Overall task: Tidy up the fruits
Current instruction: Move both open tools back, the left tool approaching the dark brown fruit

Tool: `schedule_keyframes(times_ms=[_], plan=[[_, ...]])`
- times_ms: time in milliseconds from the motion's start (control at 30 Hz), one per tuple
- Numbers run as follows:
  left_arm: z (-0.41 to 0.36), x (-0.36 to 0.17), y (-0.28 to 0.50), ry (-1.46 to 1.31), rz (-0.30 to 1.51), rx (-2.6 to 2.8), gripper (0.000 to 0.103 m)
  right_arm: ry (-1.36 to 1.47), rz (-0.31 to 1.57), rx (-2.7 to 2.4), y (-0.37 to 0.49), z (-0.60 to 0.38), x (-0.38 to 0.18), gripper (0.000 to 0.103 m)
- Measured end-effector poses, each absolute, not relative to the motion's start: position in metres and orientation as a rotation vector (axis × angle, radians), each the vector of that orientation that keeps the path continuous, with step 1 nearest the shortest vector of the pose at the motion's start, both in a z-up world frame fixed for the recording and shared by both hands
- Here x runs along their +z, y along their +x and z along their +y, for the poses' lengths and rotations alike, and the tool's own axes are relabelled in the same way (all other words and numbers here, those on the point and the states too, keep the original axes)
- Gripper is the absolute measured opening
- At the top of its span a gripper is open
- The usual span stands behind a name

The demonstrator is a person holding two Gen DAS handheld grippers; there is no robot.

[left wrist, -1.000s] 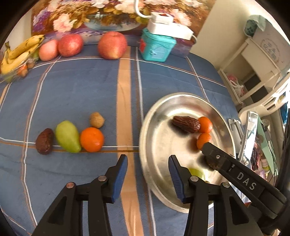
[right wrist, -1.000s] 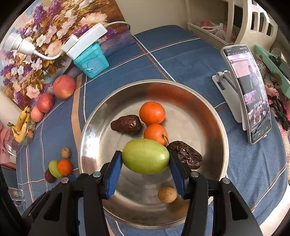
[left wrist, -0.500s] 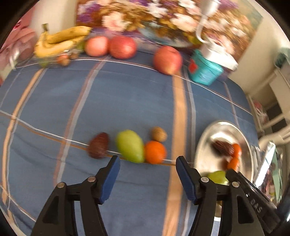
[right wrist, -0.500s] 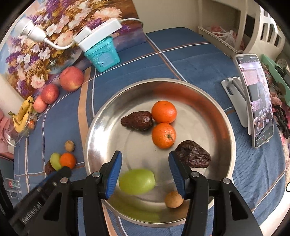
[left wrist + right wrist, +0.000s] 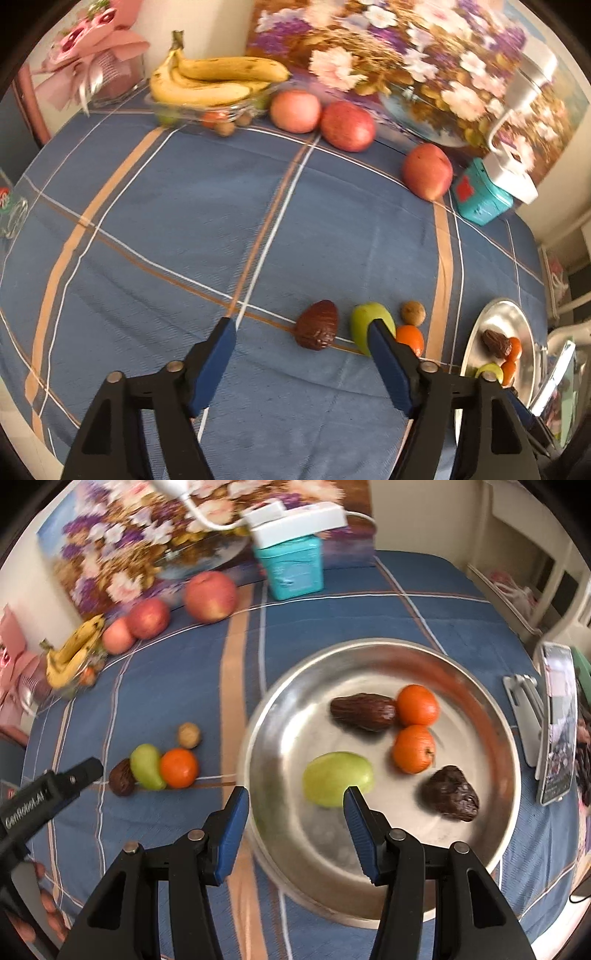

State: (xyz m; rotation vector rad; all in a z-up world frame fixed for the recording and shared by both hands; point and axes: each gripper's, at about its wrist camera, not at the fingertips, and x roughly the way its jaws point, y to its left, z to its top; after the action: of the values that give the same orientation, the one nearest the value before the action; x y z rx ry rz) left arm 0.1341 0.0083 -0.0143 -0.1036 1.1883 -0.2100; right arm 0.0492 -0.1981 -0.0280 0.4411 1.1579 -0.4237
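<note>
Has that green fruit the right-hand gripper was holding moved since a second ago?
Yes. The green fruit has left the right gripper and now lies in the metal dish, beside the lower orange.

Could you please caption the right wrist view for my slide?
Open right claw above round steel pan holding green fruit, two small oranges and two brown dates.

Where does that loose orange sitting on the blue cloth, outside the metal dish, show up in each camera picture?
Left wrist view: the loose orange sits low and right of centre, just past the left claw's right finger.
Right wrist view: the loose orange sits left of centre.
Shared landmark: the green fruit touching it.
</note>
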Motion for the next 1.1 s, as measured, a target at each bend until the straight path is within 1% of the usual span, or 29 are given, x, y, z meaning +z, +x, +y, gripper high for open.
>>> schedule_keyframes(times_ms=[100, 133, 167, 200, 500, 567, 867, 1100], plan=[[0.01, -0.016, 0.134, -0.093, 1.196, -0.183, 0.093, 0.419, 1.16, -0.418, 0.052, -0.193, -0.028, 0.055], [0.009, -0.018, 0.135, -0.082, 1.195, -0.173, 0.102, 0.411, 1.164, -0.422, 0.053, -0.193, -0.029, 0.067], [0.009, -0.018, 0.135, -0.074, 1.191, -0.166, 0.103, 0.405, 1.169, -0.426, 0.053, -0.192, -0.03, 0.082], [0.009, -0.019, 0.135, -0.065, 1.189, -0.16, 0.103, 0.401, 1.172, -0.428, 0.053, -0.192, -0.031, 0.086], [0.011, -0.019, 0.134, -0.011, 1.161, -0.113, 0.103, 0.374, 1.165, -0.455, 0.054, -0.193, -0.035, 0.089], [0.011, -0.019, 0.134, -0.009, 1.157, -0.11, 0.103, 0.377, 1.149, -0.457, 0.053, -0.193, -0.034, 0.099], [0.019, -0.016, 0.139, -0.045, 1.126, -0.114, 0.103, 0.371, 1.137, -0.43, 0.059, -0.191, -0.033, 0.1], [0.026, -0.016, 0.148, -0.07, 1.109, -0.155, 0.103, 0.374, 1.071, -0.334, 0.076, -0.175, -0.024, 0.1]])
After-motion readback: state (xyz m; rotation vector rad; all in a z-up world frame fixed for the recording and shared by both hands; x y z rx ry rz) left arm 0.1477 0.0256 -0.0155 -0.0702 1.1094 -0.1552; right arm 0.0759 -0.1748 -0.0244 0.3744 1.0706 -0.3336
